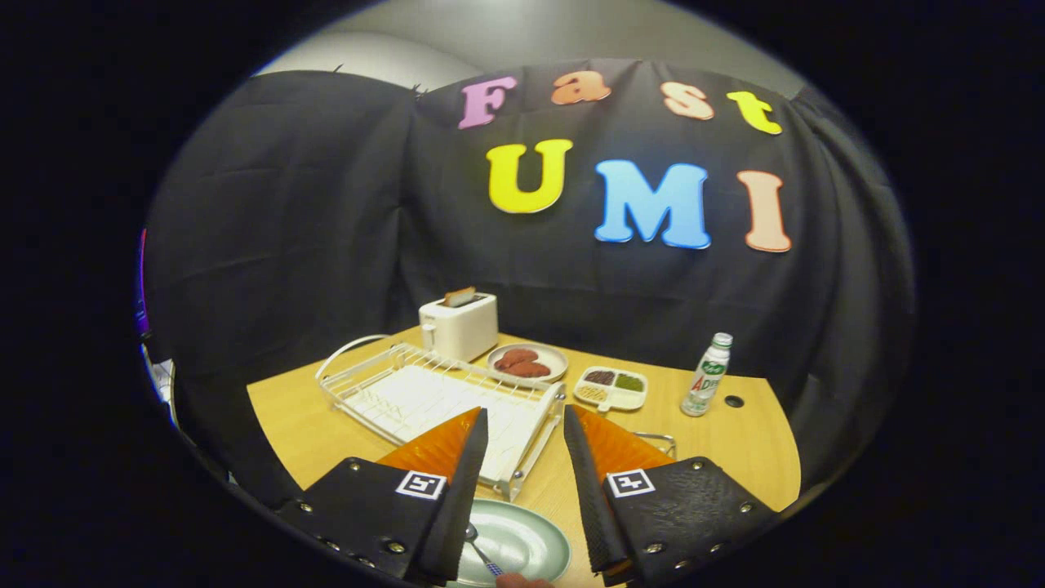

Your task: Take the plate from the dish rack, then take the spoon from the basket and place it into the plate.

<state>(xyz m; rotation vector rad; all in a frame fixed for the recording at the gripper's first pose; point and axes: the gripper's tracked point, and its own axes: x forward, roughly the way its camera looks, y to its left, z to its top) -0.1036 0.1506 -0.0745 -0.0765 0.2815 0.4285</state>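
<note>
The gripper (525, 425) is being held with its fingers spread apart, nothing being pinched between them; the pale green plate (522, 549) is lying on the wooden table (735, 449) at the bottom centre of the frame, between the fingers; the spoon (480, 549) is resting in the plate, close to the left finger; the white dish rack (433, 396) is sitting just beyond the fingertips, left of centre; a toaster (459, 325) is standing behind it.

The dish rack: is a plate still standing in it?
No. The dish rack holds no plate; the pale green plate lies on the table below the open gripper, with the spoon on it.
</note>
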